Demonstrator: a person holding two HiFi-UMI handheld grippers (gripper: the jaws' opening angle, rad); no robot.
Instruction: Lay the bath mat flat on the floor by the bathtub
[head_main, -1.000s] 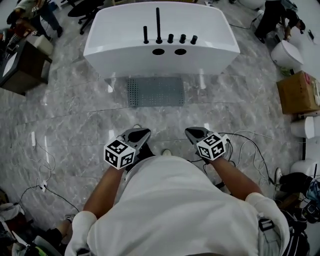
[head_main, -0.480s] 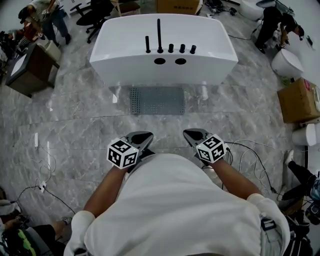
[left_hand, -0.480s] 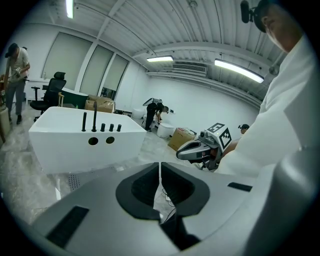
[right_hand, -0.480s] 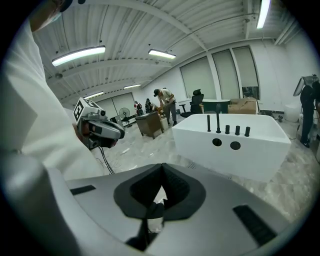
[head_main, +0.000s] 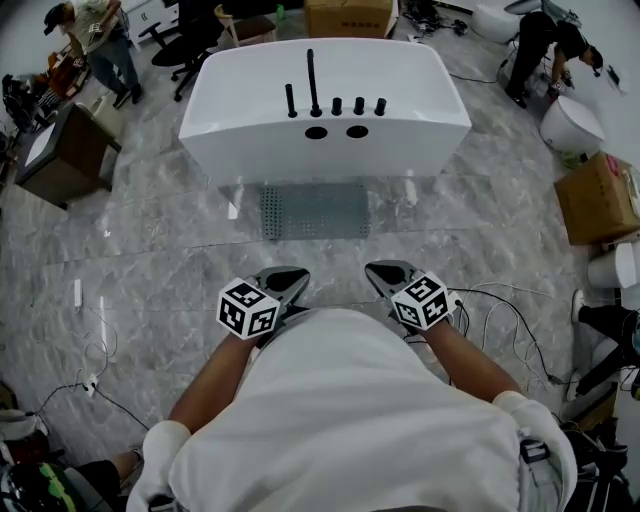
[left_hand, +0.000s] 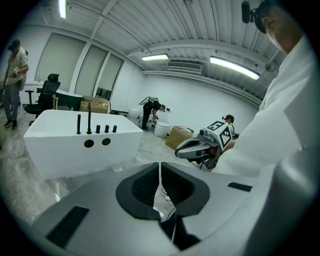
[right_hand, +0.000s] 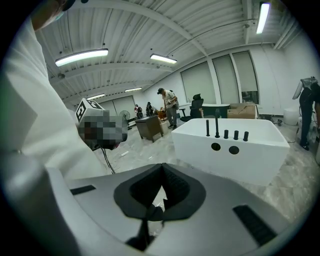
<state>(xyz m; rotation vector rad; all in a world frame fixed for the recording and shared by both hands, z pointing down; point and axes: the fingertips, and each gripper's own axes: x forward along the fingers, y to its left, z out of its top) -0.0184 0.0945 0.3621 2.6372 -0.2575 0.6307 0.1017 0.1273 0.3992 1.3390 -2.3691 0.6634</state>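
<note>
Claws come nearest, just ahead of the person's white shirt (head_main: 350, 420): the left claw (head_main: 284, 278) at 7 o'clock and the right claw (head_main: 386, 272) at 5 o'clock hang level, side by side. Each has its jaws pressed together on nothing and touches nothing. Over the last second they have barely stirred; only the view has drifted, so that tub and mat sit a little lower in the head view. Straight ahead at 12 o'clock the grey bath mat (head_main: 313, 211) lies spread flat on the marble floor (head_main: 150, 260), its far edge just beside the foot of the white bathtub (head_main: 325, 100), in the same spot against the tub as before. That suggests the laying is finished and the hands are simply drawn back.
</note>
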